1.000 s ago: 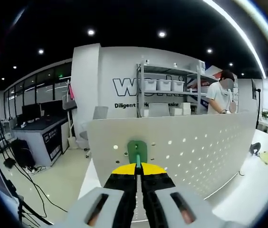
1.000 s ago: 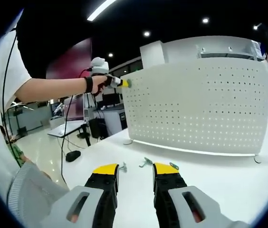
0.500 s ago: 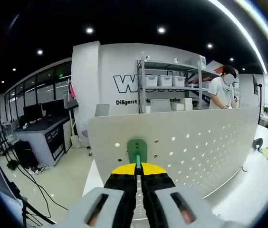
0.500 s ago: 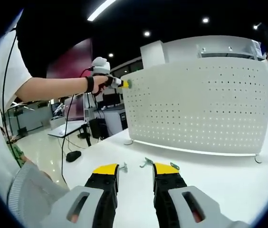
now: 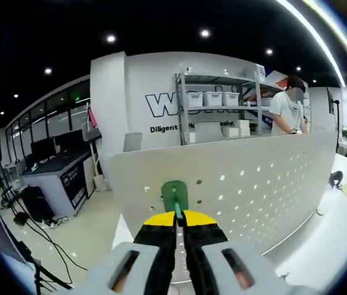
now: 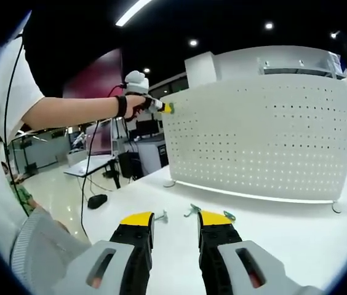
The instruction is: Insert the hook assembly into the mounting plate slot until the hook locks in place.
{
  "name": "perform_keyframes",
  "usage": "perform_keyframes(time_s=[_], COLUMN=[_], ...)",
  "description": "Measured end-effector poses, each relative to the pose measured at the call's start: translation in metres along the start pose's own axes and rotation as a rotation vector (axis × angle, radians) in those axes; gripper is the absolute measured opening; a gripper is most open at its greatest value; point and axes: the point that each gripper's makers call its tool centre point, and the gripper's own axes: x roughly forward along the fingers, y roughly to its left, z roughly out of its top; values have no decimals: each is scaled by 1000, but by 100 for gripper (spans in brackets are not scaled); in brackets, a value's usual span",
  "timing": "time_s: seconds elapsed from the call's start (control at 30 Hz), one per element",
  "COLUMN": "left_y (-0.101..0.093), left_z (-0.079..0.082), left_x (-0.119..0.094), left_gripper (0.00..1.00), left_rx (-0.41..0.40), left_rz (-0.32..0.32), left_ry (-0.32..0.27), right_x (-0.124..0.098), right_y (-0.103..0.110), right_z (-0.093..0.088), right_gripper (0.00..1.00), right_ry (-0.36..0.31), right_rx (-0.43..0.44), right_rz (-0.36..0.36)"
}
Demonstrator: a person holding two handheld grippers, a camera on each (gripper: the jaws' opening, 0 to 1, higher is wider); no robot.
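Near the pegboard's (image 5: 241, 190) top left edge, my left gripper (image 5: 178, 216) pinches the green hook (image 5: 175, 195); my right gripper (image 6: 175, 222) hangs parted, empty, over the white table (image 6: 296, 239).

Green hook (image 5: 175, 195): its lower stem is covered by the closed left tongs (image 5: 178, 216); contact with the pegboard (image 5: 253, 184) cannot be judged.
Wall lettering (image 5: 161, 104): partly blocked by the shelf rack (image 5: 219, 101).
Small metal hooks (image 6: 191, 211) on the bench (image 6: 296, 227): too small for shapes to be told.
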Motion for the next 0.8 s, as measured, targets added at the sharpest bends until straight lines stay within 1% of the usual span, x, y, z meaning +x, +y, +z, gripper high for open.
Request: perform_keyframes(time_s=[0.1, 0.3, 0.5, 0.8], left_y=[0, -2, -5, -7], left_z=[0, -1, -1, -19], left_x=[0, -4, -10, -26], left_gripper=[4, 4, 10, 13], left_rx=[-12, 4, 29, 19], left_rz=[-3, -13, -28, -35], left_ry=[-5, -15, -29, -13], right_x=[-1, -1, -1, 0], right_y=[-1, -1, 1, 3], right_z=[-1, 2, 2, 8], right_gripper=[28, 28, 28, 28], right_ry=[3, -2, 0, -3], right_rx=[1, -3, -11, -28], right_rz=[-2, -4, 0, 15])
